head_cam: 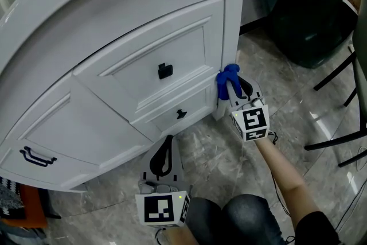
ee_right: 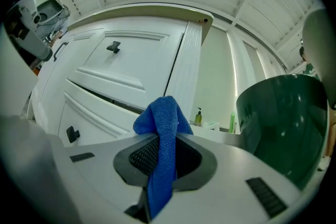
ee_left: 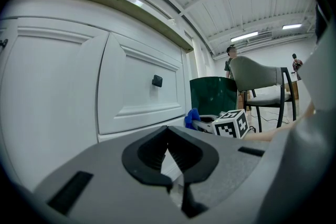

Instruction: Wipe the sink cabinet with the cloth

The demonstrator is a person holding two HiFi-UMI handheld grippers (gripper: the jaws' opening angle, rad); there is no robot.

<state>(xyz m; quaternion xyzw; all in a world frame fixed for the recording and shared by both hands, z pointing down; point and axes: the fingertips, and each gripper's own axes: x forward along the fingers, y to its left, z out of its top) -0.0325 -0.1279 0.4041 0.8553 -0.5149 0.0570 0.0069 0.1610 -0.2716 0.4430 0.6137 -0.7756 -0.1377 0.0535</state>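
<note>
The right hand-held gripper (head_cam: 234, 88) was clenched on the blue cloth (head_cam: 227, 74), which sat against the sink cabinet (head_cam: 114, 43) low on its right corner post (head_cam: 232, 14). The post ran upward from there. The left hand-held gripper (head_cam: 164, 153), closed on nothing, hung nearer, short of the drawers (head_cam: 172, 74).

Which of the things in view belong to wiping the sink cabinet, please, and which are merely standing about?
For the job: cloth, pinched in the right gripper; sink cabinet.

Standing about: green bin; chair; bottle; left gripper, shut and empty.
</note>
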